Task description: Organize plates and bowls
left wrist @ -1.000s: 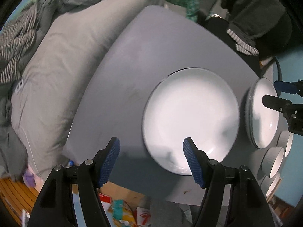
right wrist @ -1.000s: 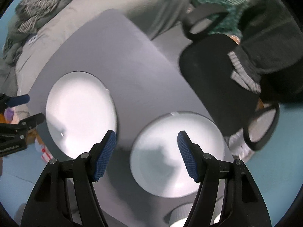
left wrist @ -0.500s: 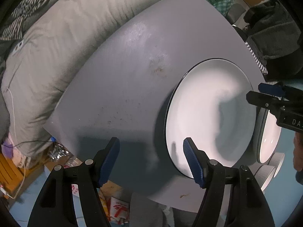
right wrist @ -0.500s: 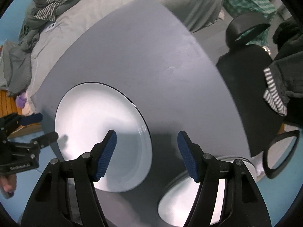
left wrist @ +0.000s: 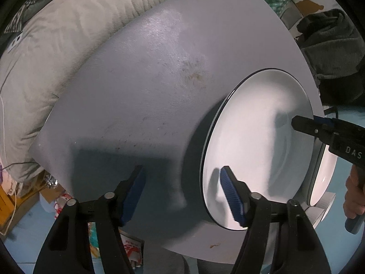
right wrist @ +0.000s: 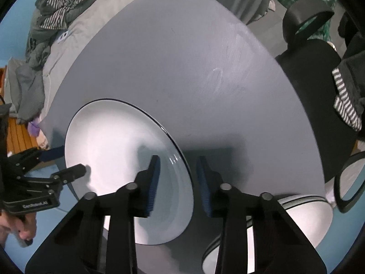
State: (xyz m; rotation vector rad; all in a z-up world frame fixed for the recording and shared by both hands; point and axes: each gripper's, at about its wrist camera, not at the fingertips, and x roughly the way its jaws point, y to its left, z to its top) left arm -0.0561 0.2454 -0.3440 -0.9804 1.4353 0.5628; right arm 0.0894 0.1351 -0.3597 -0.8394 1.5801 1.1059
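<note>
A large white plate with a dark rim [left wrist: 255, 137] lies on the grey round table [left wrist: 141, 86]. My left gripper [left wrist: 182, 194] is open; its right finger hangs over the plate's near-left rim. My right gripper [right wrist: 178, 182] has narrowed, its two blue pads astride the same plate's [right wrist: 118, 159] right rim with a gap on each side. A stack of white plates [right wrist: 308, 219] sits at lower right of the right wrist view, and also shows in the left wrist view [left wrist: 326, 166]. Each gripper shows in the other's view: right [left wrist: 319, 127], left [right wrist: 61, 162].
A grey quilted bed [left wrist: 45, 52] with striped clothes [right wrist: 61, 6] borders the table's far-left side. A black chair [right wrist: 305, 68] draped with clothes stands at the right. Small white bowls [left wrist: 324, 205] sit beside the plate stack. Packets litter the blue floor [left wrist: 127, 246].
The right gripper moved left from the plate stack to the large plate and narrowed around its rim. The left gripper shifted left and closer, staying open.
</note>
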